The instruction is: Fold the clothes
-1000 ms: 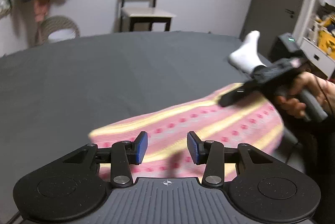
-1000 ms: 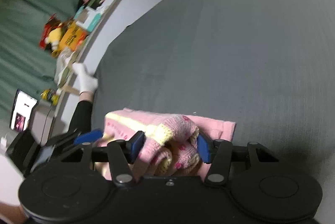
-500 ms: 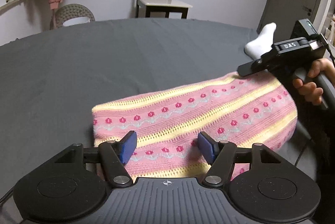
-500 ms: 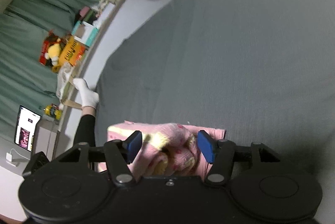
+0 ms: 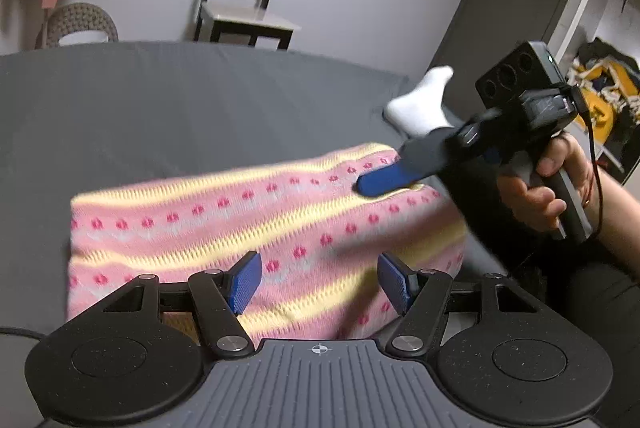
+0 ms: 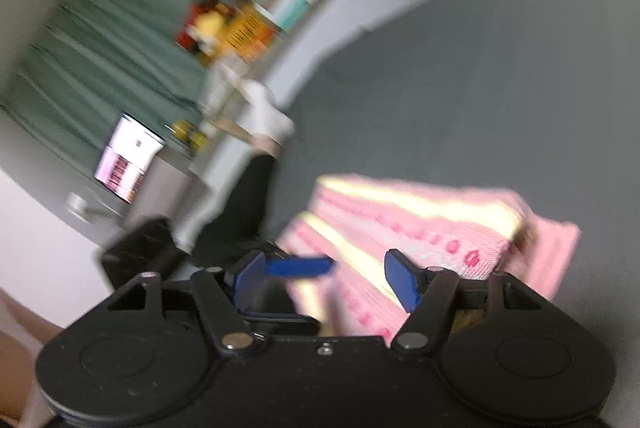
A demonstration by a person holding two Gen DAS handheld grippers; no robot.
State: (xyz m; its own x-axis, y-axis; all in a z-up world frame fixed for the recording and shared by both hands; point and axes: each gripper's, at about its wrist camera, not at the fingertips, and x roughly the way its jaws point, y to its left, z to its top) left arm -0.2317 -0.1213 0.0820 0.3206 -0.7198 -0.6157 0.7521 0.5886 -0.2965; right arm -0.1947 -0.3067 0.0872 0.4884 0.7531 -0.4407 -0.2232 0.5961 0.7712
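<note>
So the right tool (image 6: 324,278) no longer pinches the sweater (image 5: 260,224); it's spread now. Left tool (image 5: 320,280) is spread too, sweater lying folded on the bed (image 5: 180,100).

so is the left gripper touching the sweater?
Cannot tell. In the left wrist view the left gripper is open over the pink sweater, but blur hides any contact or gap.
</note>
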